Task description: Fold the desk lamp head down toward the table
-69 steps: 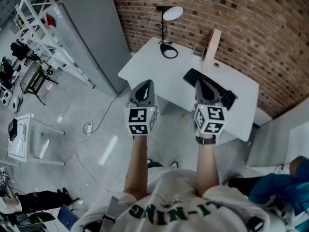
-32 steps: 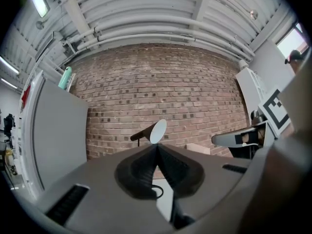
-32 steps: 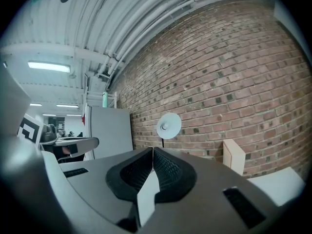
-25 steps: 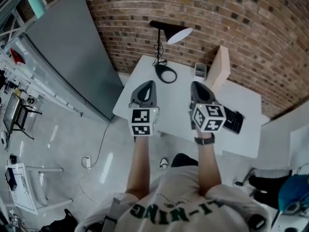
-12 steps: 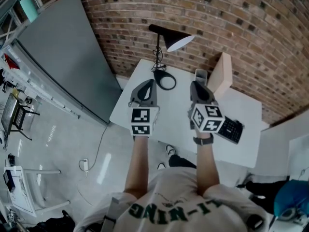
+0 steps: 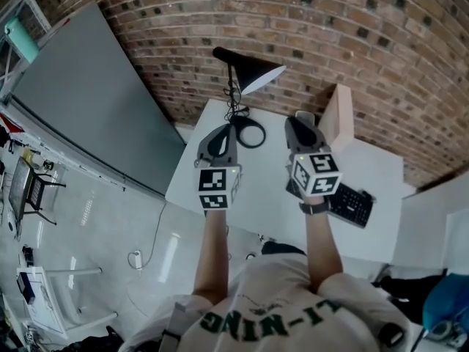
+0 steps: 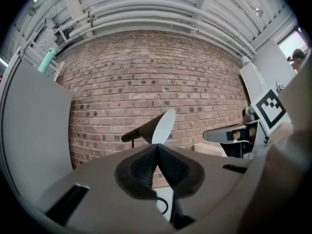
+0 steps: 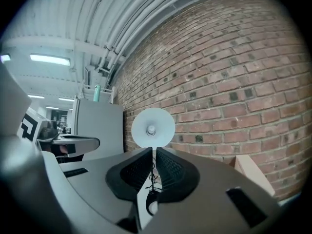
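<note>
Green "LI-NING" lettering on the person's white shirt (seen upside down).

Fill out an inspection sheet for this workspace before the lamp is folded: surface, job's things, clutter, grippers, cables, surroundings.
Surface: white table, mostly bare, set against the brick wall.
Job's things: black desk lamp at the table's far edge, head raised on its stem, not yet folded; ring base on the table.
Clutter: black keyboard at the right; pale board standing by the wall; small container beside it.
Grippers: left gripper shut, empty; right gripper shut, empty; both short of the lamp.
Cables: lamp cord bunched at the stem; thin cable on the floor.
Surroundings: grey panel at the left; grey floor.
</note>
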`<state>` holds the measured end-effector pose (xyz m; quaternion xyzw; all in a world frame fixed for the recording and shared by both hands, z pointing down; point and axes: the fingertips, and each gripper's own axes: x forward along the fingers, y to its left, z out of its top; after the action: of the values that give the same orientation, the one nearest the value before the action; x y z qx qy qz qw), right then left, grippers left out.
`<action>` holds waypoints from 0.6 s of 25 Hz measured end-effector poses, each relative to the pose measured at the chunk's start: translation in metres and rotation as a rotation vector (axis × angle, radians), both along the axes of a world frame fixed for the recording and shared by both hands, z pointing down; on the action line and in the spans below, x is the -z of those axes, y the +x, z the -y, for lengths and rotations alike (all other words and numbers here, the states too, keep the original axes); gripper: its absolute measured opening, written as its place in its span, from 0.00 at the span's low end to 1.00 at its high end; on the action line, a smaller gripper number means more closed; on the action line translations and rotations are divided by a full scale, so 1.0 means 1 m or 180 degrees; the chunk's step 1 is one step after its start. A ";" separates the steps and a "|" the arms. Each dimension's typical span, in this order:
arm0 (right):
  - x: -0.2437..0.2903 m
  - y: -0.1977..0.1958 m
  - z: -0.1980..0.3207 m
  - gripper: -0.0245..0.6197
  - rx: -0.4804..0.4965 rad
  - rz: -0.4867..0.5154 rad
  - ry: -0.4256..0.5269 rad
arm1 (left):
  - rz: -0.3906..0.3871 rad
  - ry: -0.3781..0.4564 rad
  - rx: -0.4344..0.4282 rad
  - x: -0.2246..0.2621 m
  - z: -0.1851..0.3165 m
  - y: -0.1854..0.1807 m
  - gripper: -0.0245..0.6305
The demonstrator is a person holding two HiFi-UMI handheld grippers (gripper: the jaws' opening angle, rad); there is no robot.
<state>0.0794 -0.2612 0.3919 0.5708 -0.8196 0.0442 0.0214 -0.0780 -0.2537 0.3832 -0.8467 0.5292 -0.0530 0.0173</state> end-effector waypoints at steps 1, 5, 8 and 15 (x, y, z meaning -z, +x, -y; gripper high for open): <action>0.004 0.002 0.006 0.05 0.0033 -0.0040 0.0042 | 0.0003 -0.0011 0.0000 -0.002 0.004 0.002 0.03; 0.016 0.004 0.029 0.05 0.0222 -0.0242 0.0150 | 0.0008 -0.0082 -0.0001 -0.008 0.018 0.006 0.03; 0.018 0.000 0.043 0.05 0.0415 -0.0487 0.0177 | 0.0026 -0.0084 -0.0015 -0.009 0.026 0.009 0.03; 0.029 0.003 0.071 0.08 0.0706 -0.0834 0.0286 | 0.0044 -0.0155 0.0006 -0.015 0.042 0.010 0.03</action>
<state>0.0828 -0.3327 0.3631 0.4781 -0.8689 -0.0699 0.1073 -0.0676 -0.2957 0.3986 -0.8459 0.5285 -0.0718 0.0003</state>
